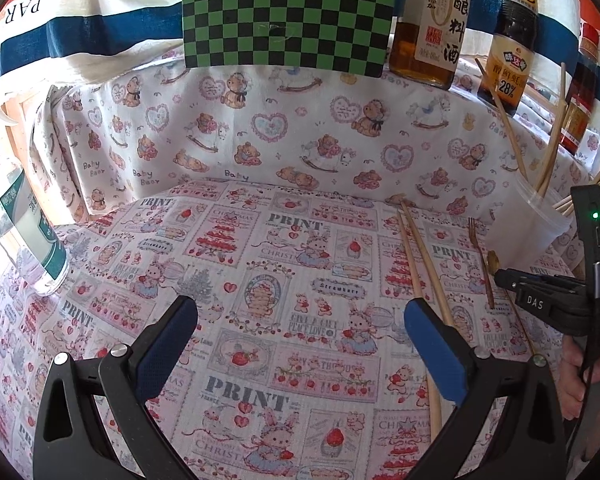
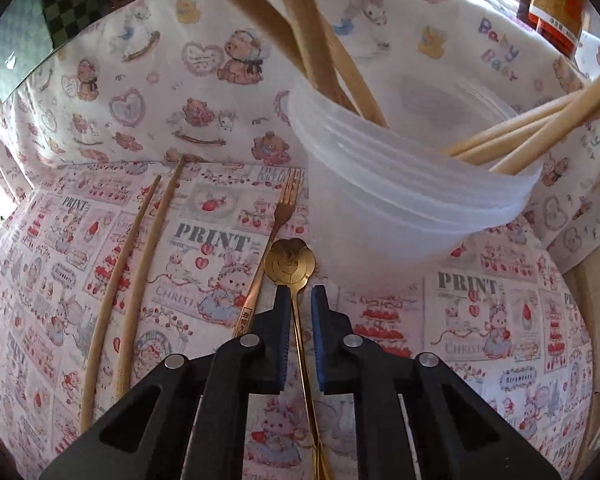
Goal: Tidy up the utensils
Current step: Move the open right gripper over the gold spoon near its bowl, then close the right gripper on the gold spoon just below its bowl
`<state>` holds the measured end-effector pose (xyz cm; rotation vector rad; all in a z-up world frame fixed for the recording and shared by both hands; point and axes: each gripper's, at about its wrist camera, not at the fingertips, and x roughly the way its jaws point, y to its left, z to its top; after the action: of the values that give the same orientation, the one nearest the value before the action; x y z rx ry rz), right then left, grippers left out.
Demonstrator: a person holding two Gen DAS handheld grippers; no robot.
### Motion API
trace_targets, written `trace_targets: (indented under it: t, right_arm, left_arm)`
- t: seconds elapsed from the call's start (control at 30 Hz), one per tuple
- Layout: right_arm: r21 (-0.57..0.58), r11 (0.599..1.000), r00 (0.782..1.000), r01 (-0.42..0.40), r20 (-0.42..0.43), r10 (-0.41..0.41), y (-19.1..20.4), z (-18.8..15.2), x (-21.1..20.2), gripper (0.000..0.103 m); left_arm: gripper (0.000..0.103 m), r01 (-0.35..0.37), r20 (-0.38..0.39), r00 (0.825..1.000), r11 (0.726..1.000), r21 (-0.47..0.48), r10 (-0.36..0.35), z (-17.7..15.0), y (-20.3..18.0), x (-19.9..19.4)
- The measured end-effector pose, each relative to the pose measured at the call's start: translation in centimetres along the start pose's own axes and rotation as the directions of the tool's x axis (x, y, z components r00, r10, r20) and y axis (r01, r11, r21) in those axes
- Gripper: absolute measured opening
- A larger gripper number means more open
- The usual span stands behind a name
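A: Surface first. Worktop [image 1: 260, 280] under a pink-and-white printed cloth, strawberries, rabbits, the word PRINT; a second bear-print cloth rises behind it. Green-and-black checkered board [image 1: 288, 12] at the back, three sauce bottles [image 1: 428, 24] to its right, a clear water bottle [image 1: 32, 236] at the left edge.

B: Utensils?

A: Translucent plastic cup [image 2: 412, 184] stands at the right, several wooden chopsticks leaning in it. On the cloth: a loose pair of chopsticks [image 2: 140, 264], a gold fork [image 2: 276, 232] just right of them, and a gold spoon [image 2: 290, 266] with a flower-shaped bowl, near the foot of the cup.

B: Right claw [image 2: 300, 300]?

A: Angled steeply down. The spoon's handle runs between its blue pads, bowl just beyond the tips. Pads drawn nearly together, narrow gaps still visible either side of the thin handle. Not pressing on it that I can see.

B: Left claw [image 1: 300, 320]?

A: Tilted down over bare cloth, fingers wide apart, nothing between them. The loose chopsticks pass beside its right finger. A person's hand [image 1: 580, 376] shows at the far right.
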<state>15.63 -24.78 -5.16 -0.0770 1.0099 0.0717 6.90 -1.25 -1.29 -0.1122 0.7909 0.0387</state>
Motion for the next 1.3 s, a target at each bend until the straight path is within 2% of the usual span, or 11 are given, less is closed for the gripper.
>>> trace_targets:
  t: [0.17, 0.37, 0.43, 0.53, 0.6, 0.67, 0.7, 0.93, 1.03, 1.1, 1.3]
  right_arm:
    - [-0.042, 0.999, 0.999, 0.034, -0.023, -0.035, 0.9, -1.7, -1.1, 0.004]
    - [-0.087, 0.996, 0.997, -0.018, -0.078, 0.012, 0.7, -5.7, -4.1, 0.004]
    - [-0.107, 0.993, 0.997, -0.041, -0.069, 0.033, 0.7, -6.9, -5.2, 0.004]
    - [-0.079, 0.997, 1.0, -0.008, -0.008, 0.007, 0.4, -7.8, -6.3, 0.004]
    - [-0.051, 0.999, 1.0, -0.015, 0.017, 0.016, 0.2, -7.4, -6.7, 0.017]
    - [-0.01, 0.999, 0.999, -0.035, 0.022, 0.035, -0.1, -7.0, -6.6, 0.043]
    - [0.003, 0.999, 0.999, -0.041, 0.027, 0.041, -0.2, -6.7, -6.4, 0.045]
    - [-0.012, 1.0, 0.999, -0.023, -0.037, 0.022, 0.8, -5.6, -3.7, 0.045]
    - [-0.018, 0.999, 0.999, -0.032, -0.017, 0.032, 1.1, -6.0, -3.5, 0.03]
    - [-0.037, 0.999, 1.0, -0.024, -0.004, 0.024, 1.4, -6.2, -3.6, 0.03]
    - [0.005, 0.995, 0.995, -0.097, -0.008, 0.097, 0.4, -6.3, -3.9, 0.03]
  left_arm:
    - [0.103, 0.011, 0.002, 1.0, 1.0, 0.0, -0.011, 0.0, -0.1, -0.3]
    - [0.103, 0.006, 0.002, 1.0, 1.0, -0.004, -0.006, 0.0, 0.0, -0.3]
    - [0.103, 0.011, 0.001, 1.0, 1.0, -0.007, -0.011, 0.0, 0.0, -0.3]
    - [0.103, 0.018, 0.011, 1.0, 1.0, 0.001, -0.018, 0.0, -0.3, -0.6]
    - [0.103, 0.009, 0.022, 1.0, 1.0, 0.015, -0.01, -0.1, -0.5, -0.8]
    - [0.103, 0.009, 0.021, 1.0, 1.0, 0.023, -0.009, -0.1, -0.6, -0.7]
    - [0.103, 0.02, 0.008, 1.0, 1.0, 0.016, -0.02, -0.1, -0.5, -0.5]
    - [0.103, 0.032, -0.031, 0.999, 0.997, -0.066, -0.034, 0.1, 1.0, 0.3]
    - [0.103, 0.032, -0.033, 0.999, 0.998, -0.056, -0.034, 0.3, 1.0, -0.1]
    - [0.103, 0.041, -0.014, 0.999, 0.998, -0.054, -0.041, 0.3, 1.0, -0.7]
    - [0.103, 0.057, -0.019, 0.998, 0.997, -0.046, -0.058, 0.3, 0.8, -0.8]
